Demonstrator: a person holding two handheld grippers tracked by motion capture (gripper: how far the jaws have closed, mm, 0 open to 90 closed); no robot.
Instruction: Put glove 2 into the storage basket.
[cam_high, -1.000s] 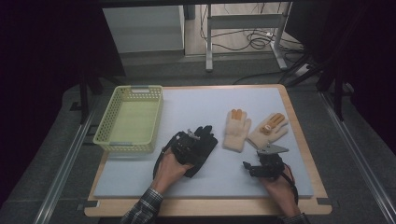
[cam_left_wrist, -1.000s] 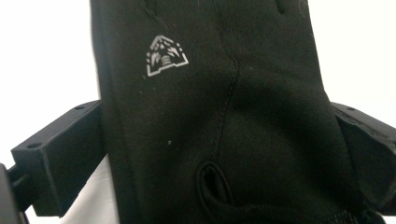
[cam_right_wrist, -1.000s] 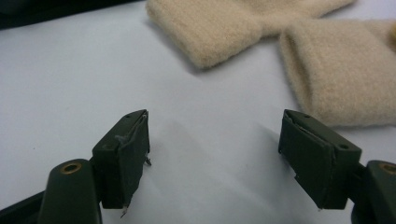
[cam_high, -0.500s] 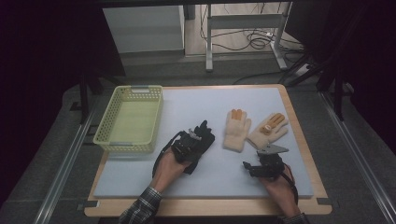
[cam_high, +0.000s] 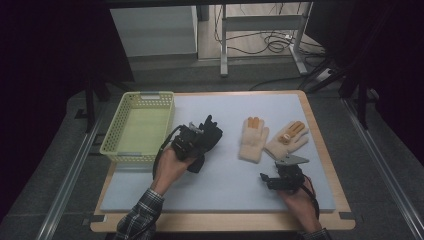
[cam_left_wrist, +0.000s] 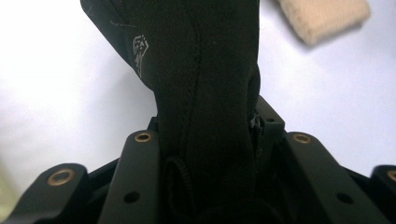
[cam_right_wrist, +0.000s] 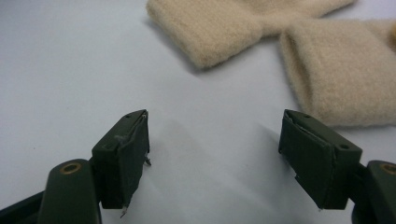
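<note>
Nearest to me, my right gripper (cam_high: 265, 178) is resting low on the pale blue-grey foam mat (cam_high: 225, 180) near the front edge, its two black jaws standing wide apart with bare mat between them; in the right gripper view (cam_right_wrist: 215, 158) the ribbed cuffs of two gloves are lying just beyond the jaw tips, untouched.

A little farther out on my left, my left gripper (cam_high: 197, 142) is pinching a black fabric glove (cam_high: 209, 135). Its jaws have just been closing, and in the left gripper view (cam_left_wrist: 205, 154) they are clamping the glove's dark cloth (cam_left_wrist: 201, 70), which is rising straight up between them, a small white logo showing on one side. The glove is sitting between the basket and the cream gloves, its fingers pointing away from me.

To the right of it, two cream knitted gloves with orange fingertips are lying flat on the mat side by side: the left one (cam_high: 252, 140) straight, the right one (cam_high: 287, 140) angled outward.

Farther left, a pale yellow-green perforated plastic basket (cam_high: 111, 146) is standing at the mat's edge.
</note>
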